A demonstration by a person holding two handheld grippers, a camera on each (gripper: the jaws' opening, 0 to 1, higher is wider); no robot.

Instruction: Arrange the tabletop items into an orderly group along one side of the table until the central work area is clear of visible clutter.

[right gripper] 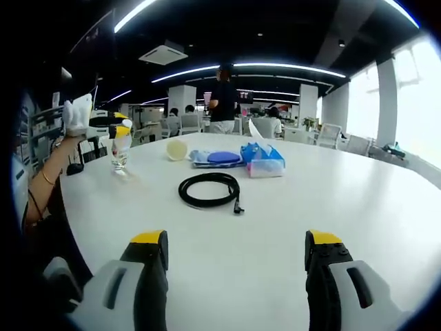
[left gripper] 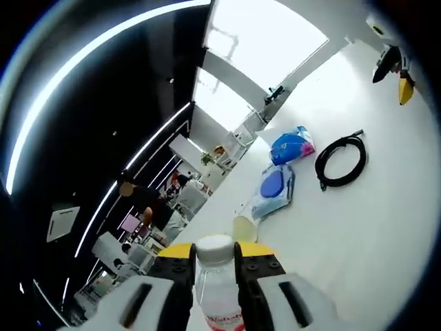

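Left gripper view: my left gripper (left gripper: 215,276) is clenched on the bottle (left gripper: 218,289) at its neck, above the table (left gripper: 358,234) edge — light, smooth plastic, likely slippery. Right gripper (right gripper: 234,265) spread wide, holding nothing.

A broad white table (right gripper: 358,207) with a rounded edge carries a small scatter of things. Near its middle lies a black cable (right gripper: 209,189) wound into a loose coil, one plug end trailing off toward the near edge. Beyond the cable, toward the far edge, a flat wipes pack with a blue oval lid (right gripper: 219,158) lies touching a blue-and-pink plastic packet (right gripper: 262,161). Just beside the wipes pack, a pale yellow round disc (right gripper: 177,149) sits near the far edge. Close to the left edge, a clear plastic bottle (right gripper: 120,150) stands upright on the tabletop.
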